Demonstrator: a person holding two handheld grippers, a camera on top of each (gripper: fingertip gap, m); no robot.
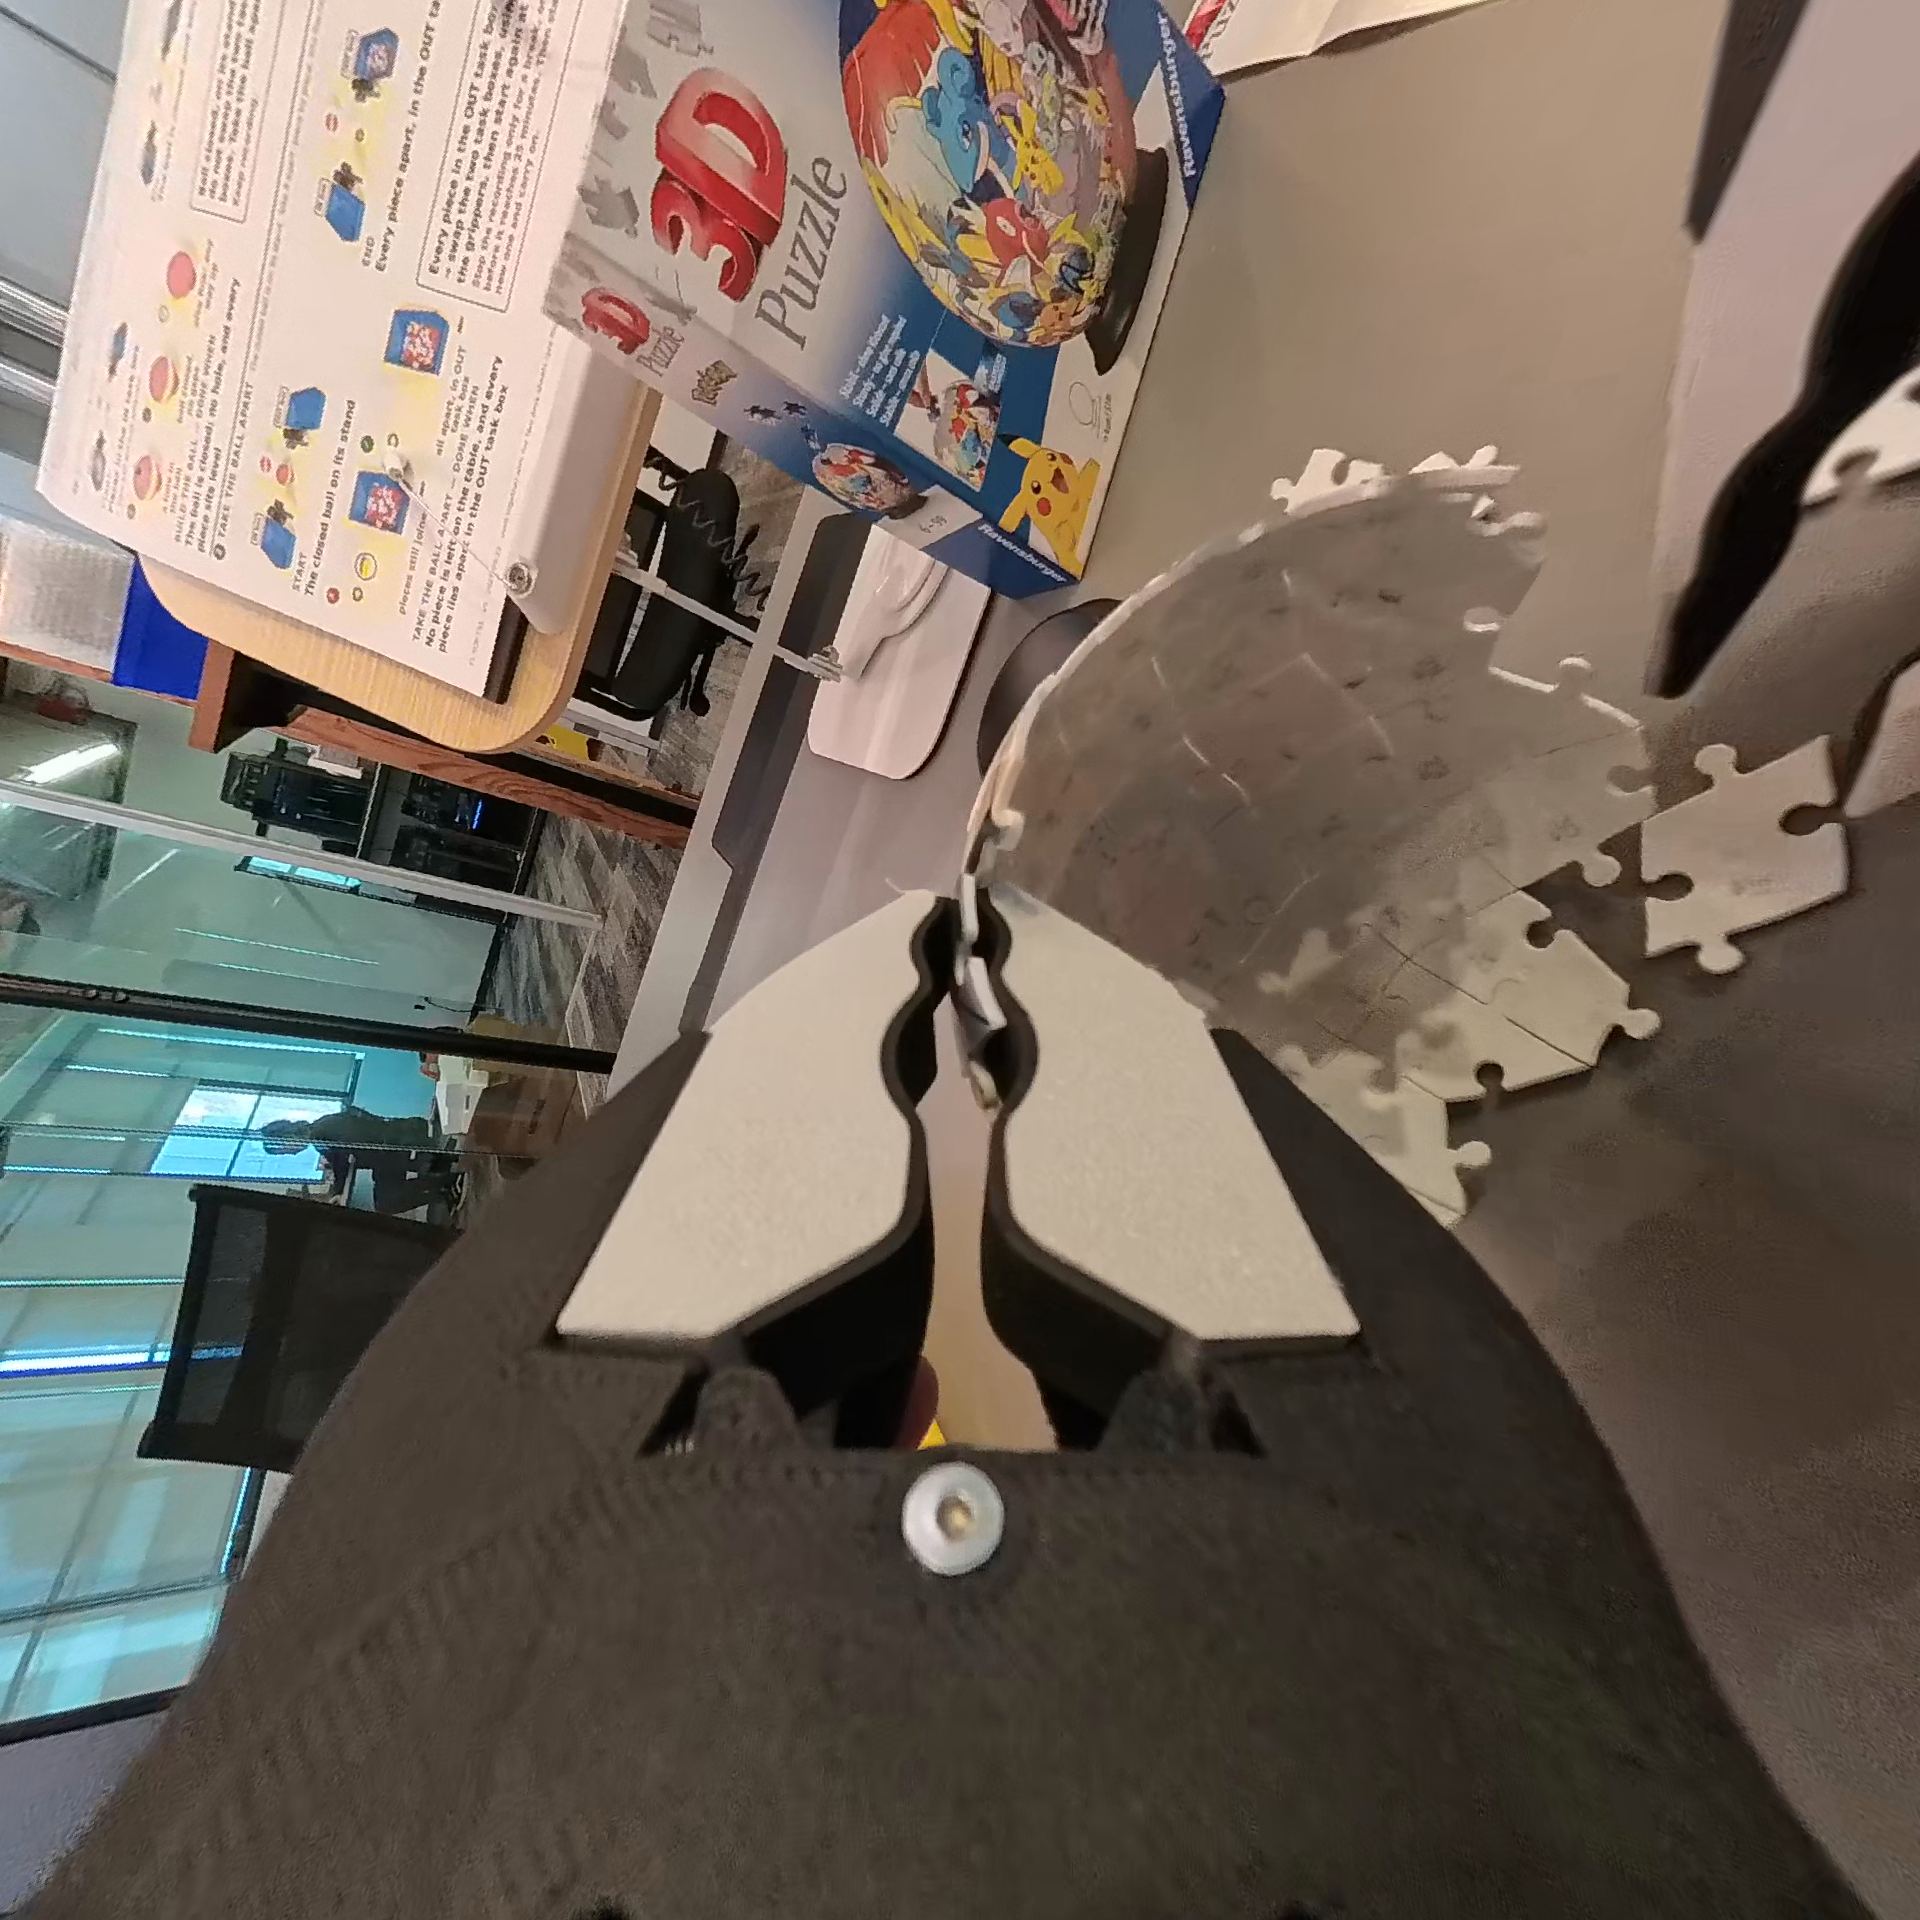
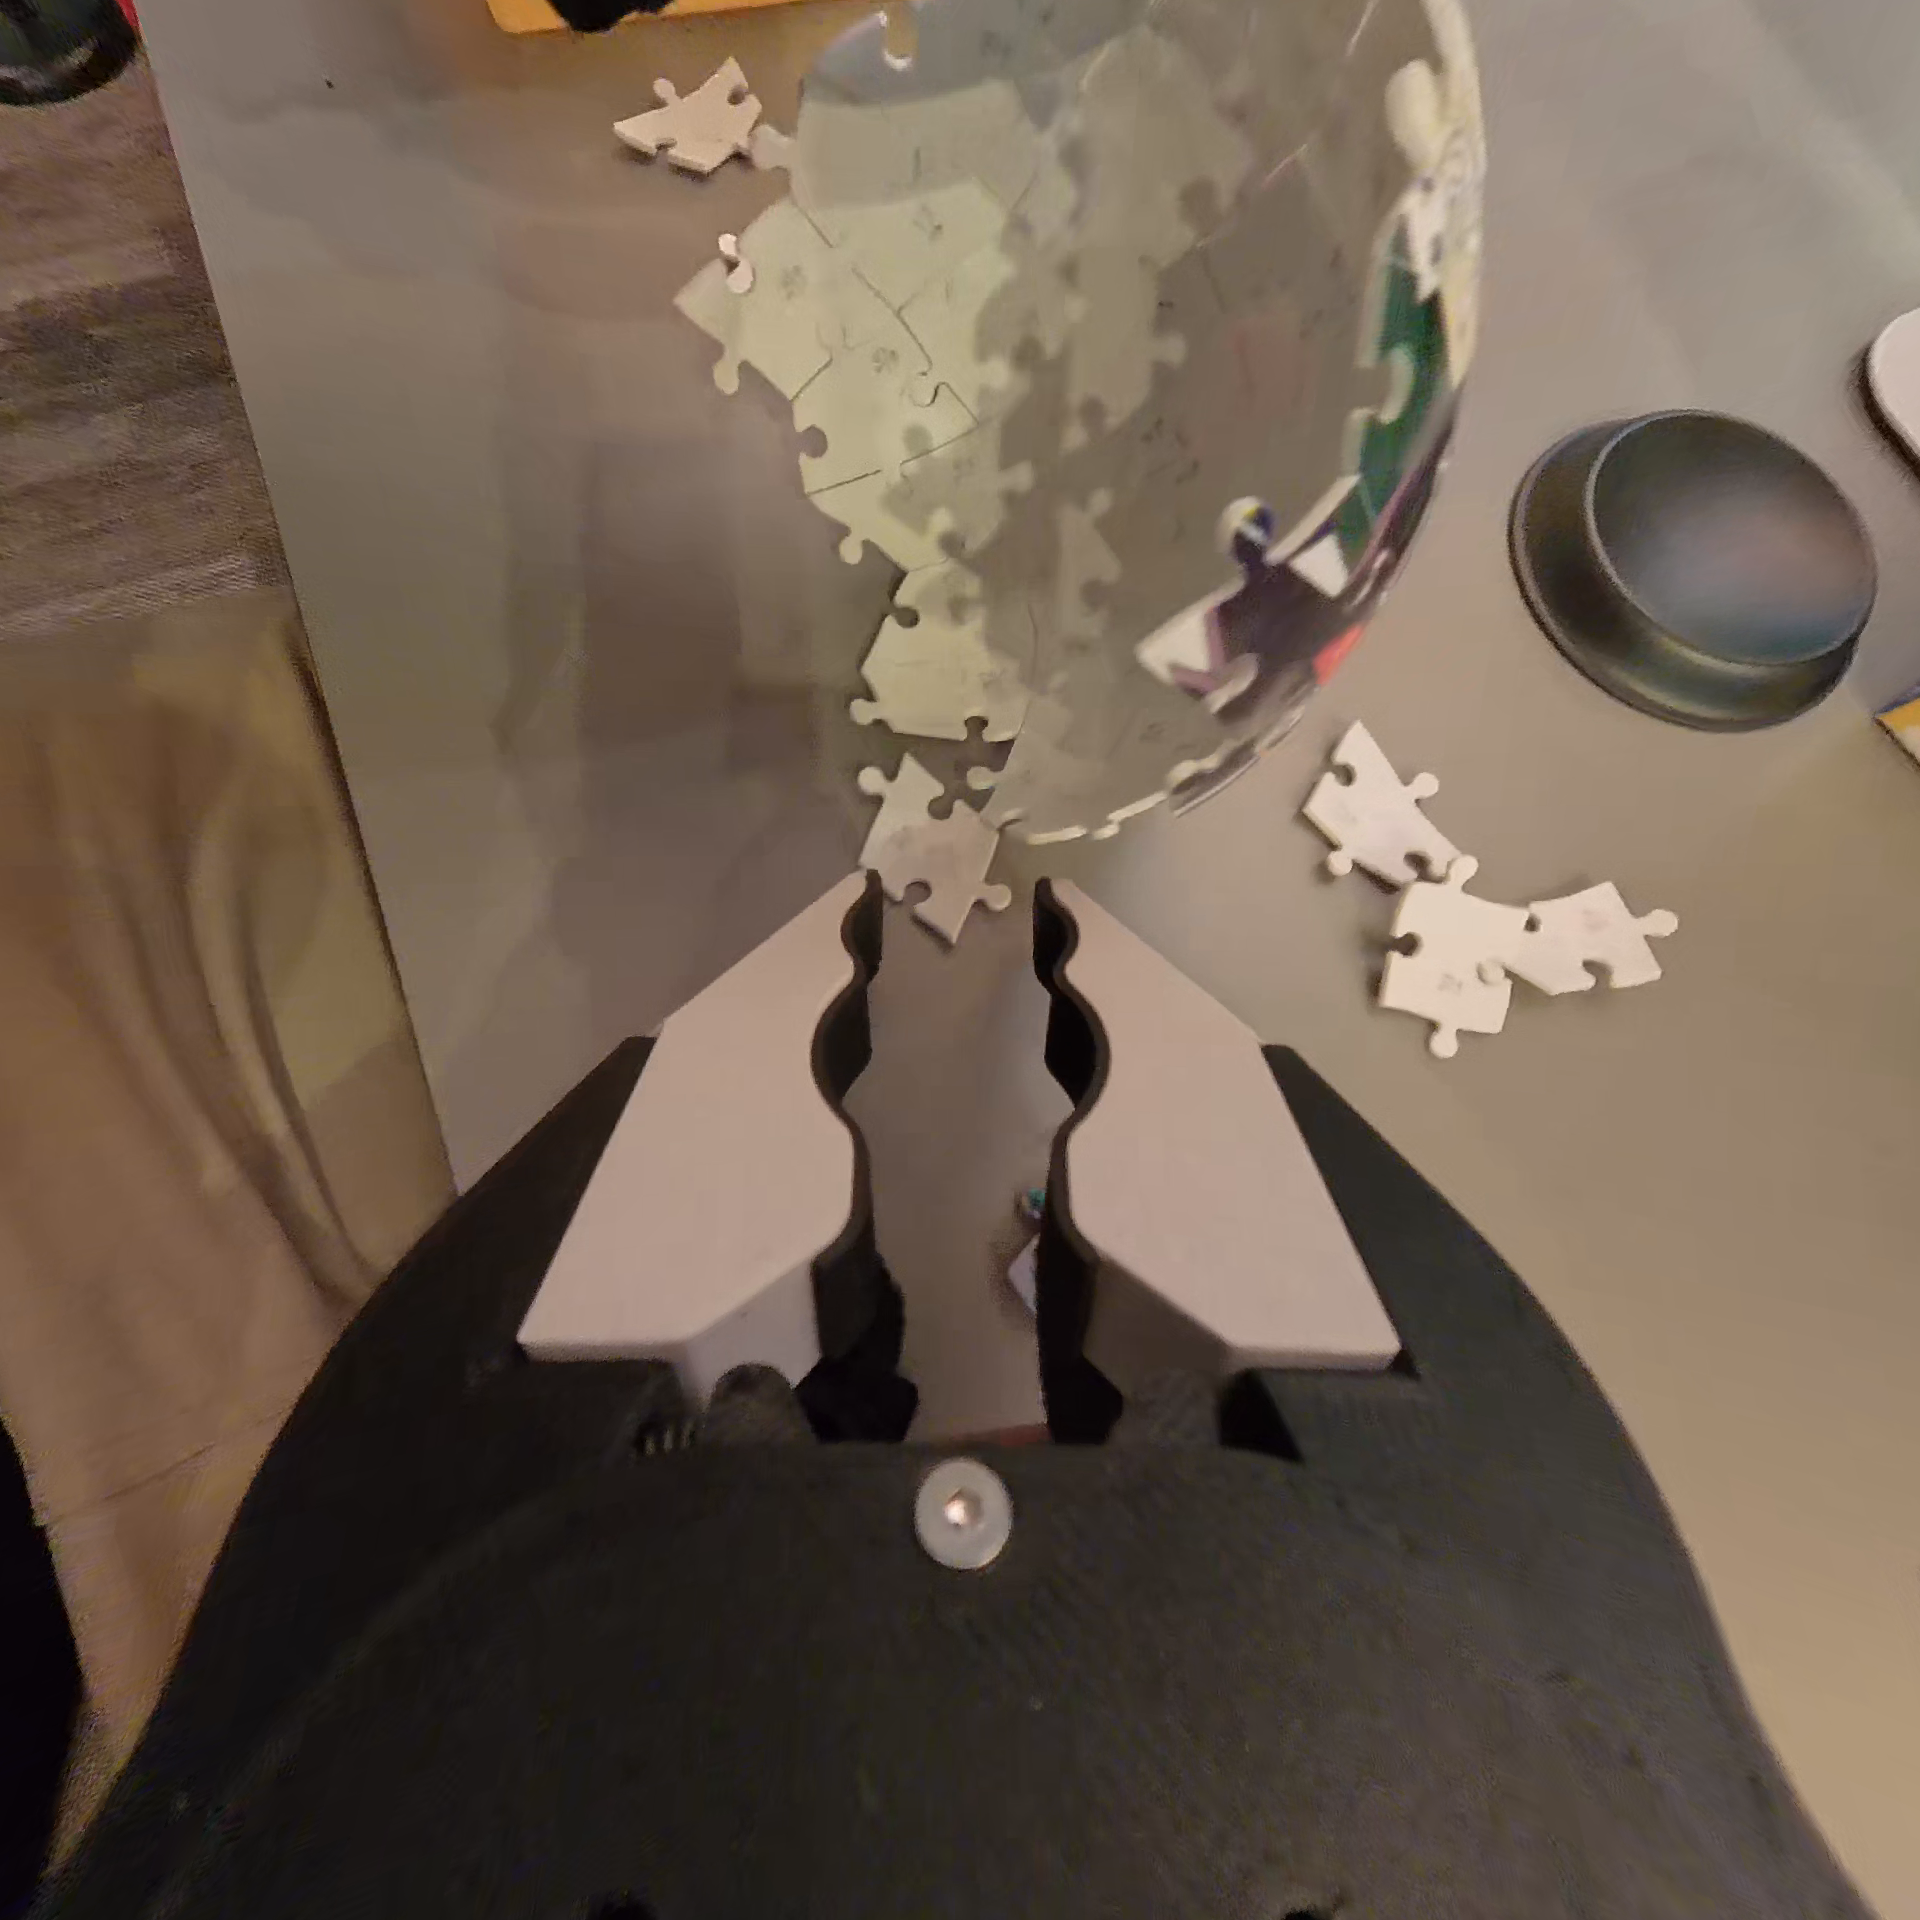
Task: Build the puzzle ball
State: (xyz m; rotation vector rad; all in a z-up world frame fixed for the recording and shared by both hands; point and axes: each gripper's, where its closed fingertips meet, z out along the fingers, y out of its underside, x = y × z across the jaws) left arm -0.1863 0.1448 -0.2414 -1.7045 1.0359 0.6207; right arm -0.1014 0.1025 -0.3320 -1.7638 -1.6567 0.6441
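My left gripper [image 1: 971, 987] pinches the half-built ball [image 1: 1278, 790] by its rim; my right gripper [image 2: 956, 904], jaws apart, should square up on the loose piece [image 2: 940, 868] before closing.

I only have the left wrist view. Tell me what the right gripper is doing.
Observer: The right gripper is open and empty, hovering just short of a loose puzzle piece at the partial ball's lower edge.
Operator: Report any other loose pieces.
Observer: Three lie clustered on the table, right of the gripper.
Operator: Find the stand.
Observer: The black stand sits empty, right of the ball.
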